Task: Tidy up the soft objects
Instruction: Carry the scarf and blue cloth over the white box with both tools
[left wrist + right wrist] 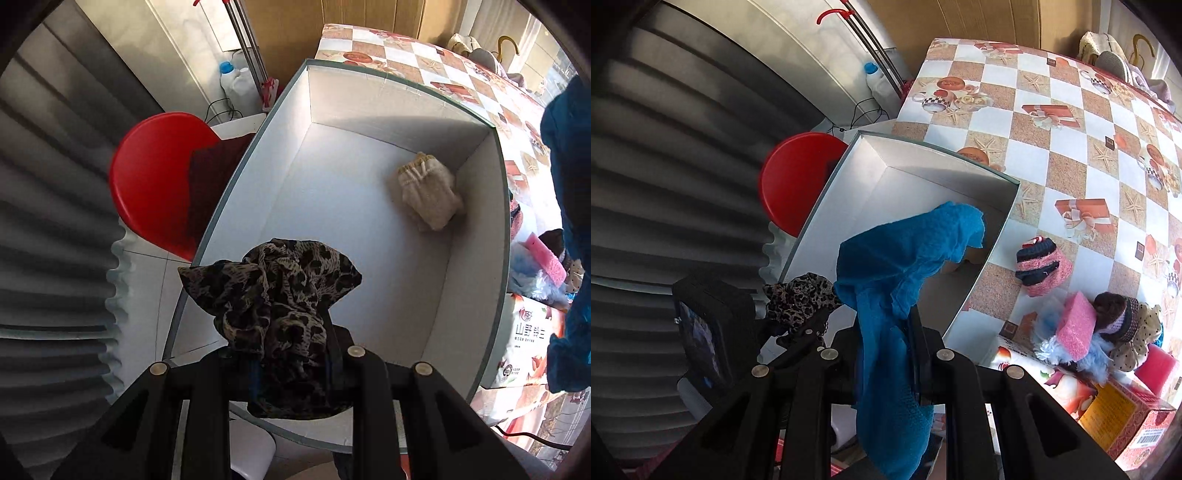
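Note:
My left gripper (291, 354) is shut on a leopard-print cloth (280, 295) and holds it above the near end of an open white box (354, 155). A cream knitted item (428, 192) lies in the box's far right corner. My right gripper (886, 343) is shut on a blue knitted cloth (901, 266), held above the box's near edge (975, 280). The leopard cloth (798, 291) and left gripper show at the left of the right wrist view. The blue cloth (569, 229) hangs at the right edge of the left wrist view.
A pink striped knit (1041, 266), a pink sponge (1075, 325), fluffy blue item (1089, 358) and other soft things lie right of the box on the checkered tablecloth (1071, 122). A red stool (155, 177) stands left of the table. Printed cartons (1130, 417) sit at the front right.

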A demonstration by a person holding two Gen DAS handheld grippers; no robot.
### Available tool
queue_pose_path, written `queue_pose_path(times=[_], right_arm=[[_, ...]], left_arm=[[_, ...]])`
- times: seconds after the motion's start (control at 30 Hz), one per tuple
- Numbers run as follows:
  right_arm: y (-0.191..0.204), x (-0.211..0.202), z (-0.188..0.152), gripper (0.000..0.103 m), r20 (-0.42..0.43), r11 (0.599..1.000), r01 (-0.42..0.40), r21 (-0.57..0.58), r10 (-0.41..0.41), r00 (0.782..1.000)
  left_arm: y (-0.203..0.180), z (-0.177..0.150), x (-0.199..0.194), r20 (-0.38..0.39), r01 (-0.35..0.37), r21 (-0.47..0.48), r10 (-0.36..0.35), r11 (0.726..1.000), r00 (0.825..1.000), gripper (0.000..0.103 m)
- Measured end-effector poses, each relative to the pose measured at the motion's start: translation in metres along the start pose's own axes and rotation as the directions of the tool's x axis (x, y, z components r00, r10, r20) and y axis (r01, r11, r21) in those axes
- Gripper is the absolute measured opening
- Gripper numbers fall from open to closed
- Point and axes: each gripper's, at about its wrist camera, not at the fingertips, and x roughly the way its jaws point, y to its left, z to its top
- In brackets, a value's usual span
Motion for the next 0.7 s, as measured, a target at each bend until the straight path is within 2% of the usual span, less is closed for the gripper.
queue_pose_path(times=[0.17, 0.37, 0.5, 0.6, 0.7], right_arm=[[0.015, 0.047, 0.008, 0.019, -0.041, 1.0, -0.013, -0.018, 0.012, 0.999], [0.014, 0.101, -0.015, 0.019, -0.18, 0.998, 0.04, -0.041, -0.047, 0.983], [0.01, 0.115, -0.034, 0.019, -0.255, 0.995, 0.077, -0.062, -0.09, 0.963], [0.003, 0.12, -0.045, 0.019, -0.297, 0.997, 0.066, -0.036, -0.074, 0.952], [0.0, 0.119, -0.049, 0.019, -0.304, 0.997, 0.068, -0.025, -0.073, 0.95]], left_arm=[[0.002, -0.003, 0.02, -0.057, -0.021, 0.006, 0.022, 1.0, 0.998, 0.026], [0.002, -0.018, 0.032, -0.12, -0.013, 0.007, 0.014, 1.0, 0.993, 0.026], [-0.002, -0.029, 0.027, -0.114, 0.002, 0.027, 0.002, 1.0, 0.993, 0.026], [-0.008, -0.036, 0.024, -0.129, 0.03, 0.024, -0.027, 0.999, 0.991, 0.026], [-0.014, -0.046, 0.017, -0.129, 0.046, 0.026, -0.042, 0.999, 0.991, 0.026]])
